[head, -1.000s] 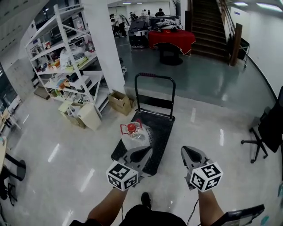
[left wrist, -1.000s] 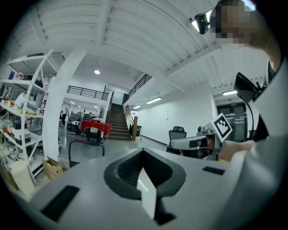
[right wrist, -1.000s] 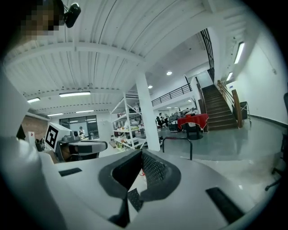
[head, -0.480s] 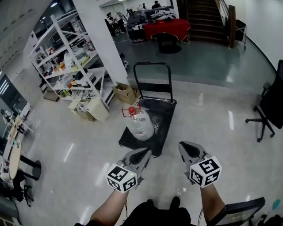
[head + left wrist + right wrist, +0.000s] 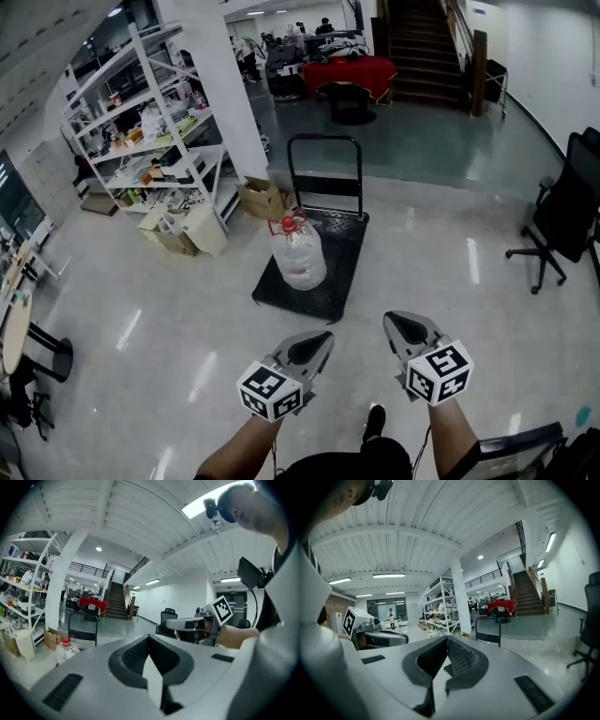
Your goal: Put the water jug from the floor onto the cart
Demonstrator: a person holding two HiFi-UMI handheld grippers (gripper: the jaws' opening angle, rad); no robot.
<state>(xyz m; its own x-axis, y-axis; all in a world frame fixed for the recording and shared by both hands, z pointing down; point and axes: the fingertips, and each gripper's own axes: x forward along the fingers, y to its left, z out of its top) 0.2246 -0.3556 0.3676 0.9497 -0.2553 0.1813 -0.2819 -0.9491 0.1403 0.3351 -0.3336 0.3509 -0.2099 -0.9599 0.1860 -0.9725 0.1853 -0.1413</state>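
A clear water jug (image 5: 298, 253) with a red cap and handle stands upright on the black platform cart (image 5: 330, 284), near its front left part. The jug (image 5: 65, 649) also shows small at the left of the left gripper view. My left gripper (image 5: 317, 345) and right gripper (image 5: 405, 328) hang side by side well short of the cart, both shut with nothing between their jaws. In the right gripper view the cart's push handle (image 5: 488, 629) rises ahead and the right gripper (image 5: 447, 640) points toward it.
White shelving (image 5: 150, 141) with cardboard boxes (image 5: 258, 199) at its foot stands left of a white pillar (image 5: 225, 89). A black office chair (image 5: 561, 220) is at the right. A red-covered table (image 5: 347, 73) and stairs (image 5: 412, 42) lie beyond the cart.
Both grippers have drawn back from the cart, which now lies farther ahead with bare floor between. The jug has stayed on the cart.
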